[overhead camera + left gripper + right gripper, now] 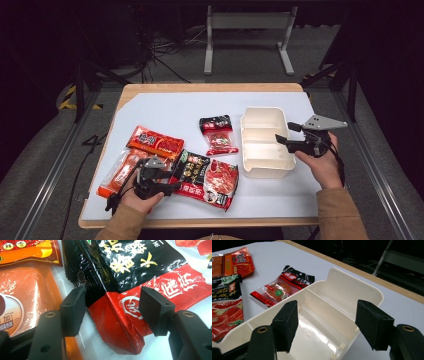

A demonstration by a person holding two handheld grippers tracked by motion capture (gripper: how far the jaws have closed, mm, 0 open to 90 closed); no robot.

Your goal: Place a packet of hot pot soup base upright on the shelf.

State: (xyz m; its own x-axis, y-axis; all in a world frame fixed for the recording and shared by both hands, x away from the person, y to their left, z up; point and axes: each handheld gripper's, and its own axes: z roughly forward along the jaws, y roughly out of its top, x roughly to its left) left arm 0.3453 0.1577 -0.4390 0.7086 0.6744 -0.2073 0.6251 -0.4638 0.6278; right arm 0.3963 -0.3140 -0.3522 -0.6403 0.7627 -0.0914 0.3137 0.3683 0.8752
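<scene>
High view: my left gripper (pixel 172 186) sits at the near-left corner of the table (pixel 165 102), at the edge of the black-and-red sauce packet (pixel 207 177). The packet lies flat, with an orange packet (pixel 122 170) just to its left and a smaller black-topped packet (pixel 217 134) beyond it. My right gripper (pixel 281 140) hovers over the near right rim of the cream divided box (pixel 265 142), holding nothing.

Left gripper view: the jaws stand apart and straddle the creased corner of the black-and-red sauce packet (pixel 120 290); the left pad (pixel 73 311) lies against the folded edge, the right pad (pixel 153 310) is clear of the film, so nothing is clamped yet. I judge the packet light, soft and glossy, likely to slip and sag. The sealed, crimped edge is the stiffest place to take hold; the filled middle would only bulge away.

Right gripper view: the jaws are wide apart above the box (pixel 362 290), its two compartments bare, with no contact I can confirm.
</scene>
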